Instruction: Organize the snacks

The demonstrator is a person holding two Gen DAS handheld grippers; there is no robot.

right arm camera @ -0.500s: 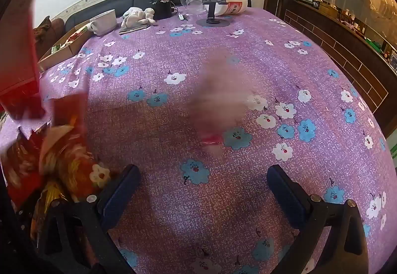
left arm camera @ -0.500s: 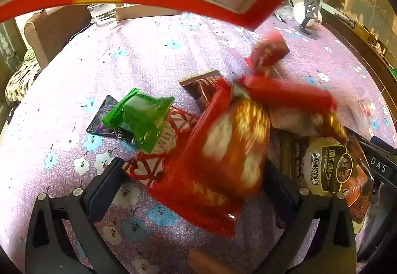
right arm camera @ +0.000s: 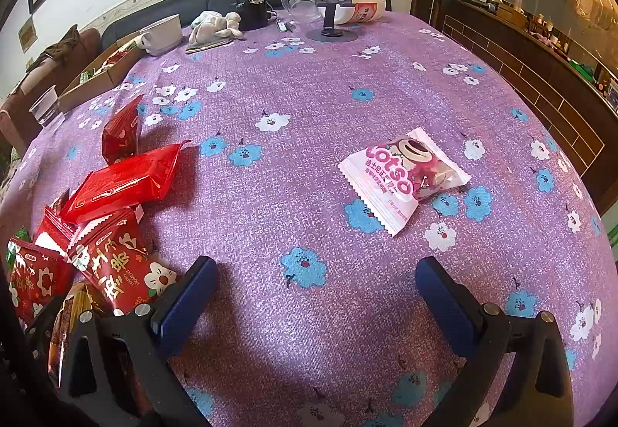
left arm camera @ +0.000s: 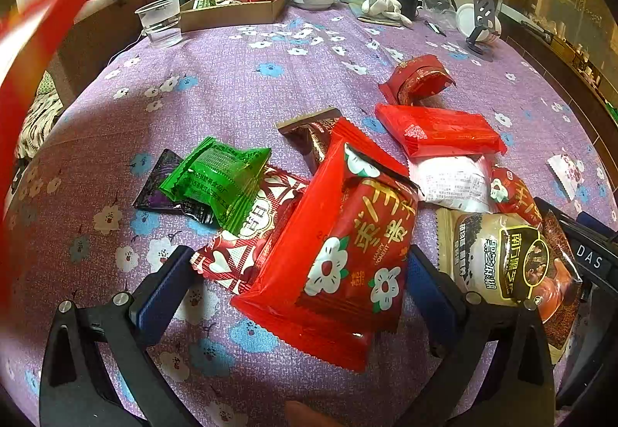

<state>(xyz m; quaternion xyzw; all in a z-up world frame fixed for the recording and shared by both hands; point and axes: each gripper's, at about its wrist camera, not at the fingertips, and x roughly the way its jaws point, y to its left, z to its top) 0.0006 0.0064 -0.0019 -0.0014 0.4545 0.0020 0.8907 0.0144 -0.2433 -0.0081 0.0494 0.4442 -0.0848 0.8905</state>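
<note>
The left tool [left arm camera: 297, 284] is wide open around a big red snack bag [left arm camera: 340, 253], ready to pinch it. More snacks lie just past it. The right tool [right arm camera: 314, 295] is wide open and empty; a pink snack bag [right arm camera: 403, 177] lies ahead on the table [right arm camera: 309, 98].

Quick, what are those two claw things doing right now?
Left gripper: open, straddling a red flowered packet, not gripping it.
Right gripper: open, holding nothing.
</note>
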